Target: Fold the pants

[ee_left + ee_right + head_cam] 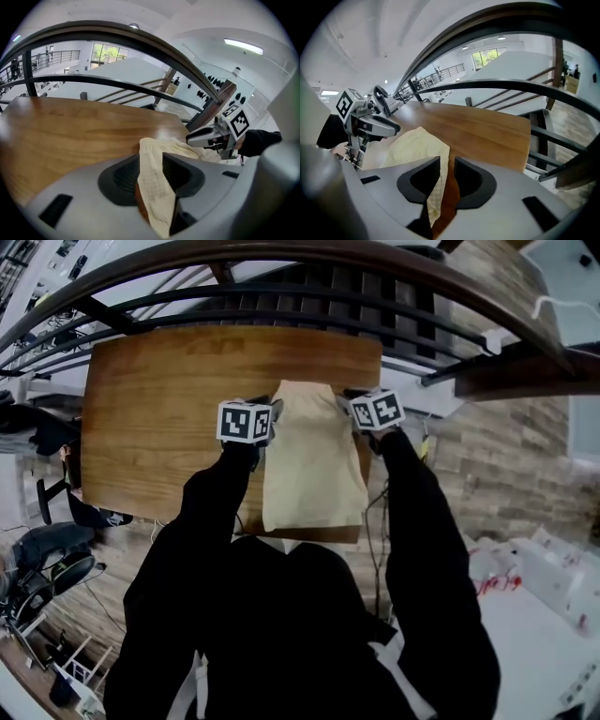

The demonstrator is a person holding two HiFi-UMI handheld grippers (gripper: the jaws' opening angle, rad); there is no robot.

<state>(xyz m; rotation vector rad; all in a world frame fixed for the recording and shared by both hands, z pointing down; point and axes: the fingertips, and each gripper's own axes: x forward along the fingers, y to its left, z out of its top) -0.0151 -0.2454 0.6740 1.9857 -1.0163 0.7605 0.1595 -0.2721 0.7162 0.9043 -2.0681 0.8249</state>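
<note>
table: wooden top [159, 418]. A dark curved railing [281, 296] runs just past its far edge.
pants: cream [312, 460], folded into one long narrow strip, flat on the right half of the table. The near end sits at the table's near edge. The far end is narrower and stops short of the far edge.
left gripper: [269, 413] at the pants' far corner on the side toward the table's middle, tilted down at the table. It is clamped on the cloth; in its own view a fold of fabric fills the slot between the jaws and drapes down over them.
right gripper: [349, 397] at the other far corner, by the table's right edge, also tilted down. Jaws are narrow but not closed on anything. The pants' edge hangs in the slot against the jaw nearer the left gripper, and a strip of table wood shows between the cloth and the other jaw.
spacing: the grippers sit on opposite sides of the strip at the same far end, with the pants between them.
arms: black sleeves [211, 521] reach in from the table's near side.
</note>
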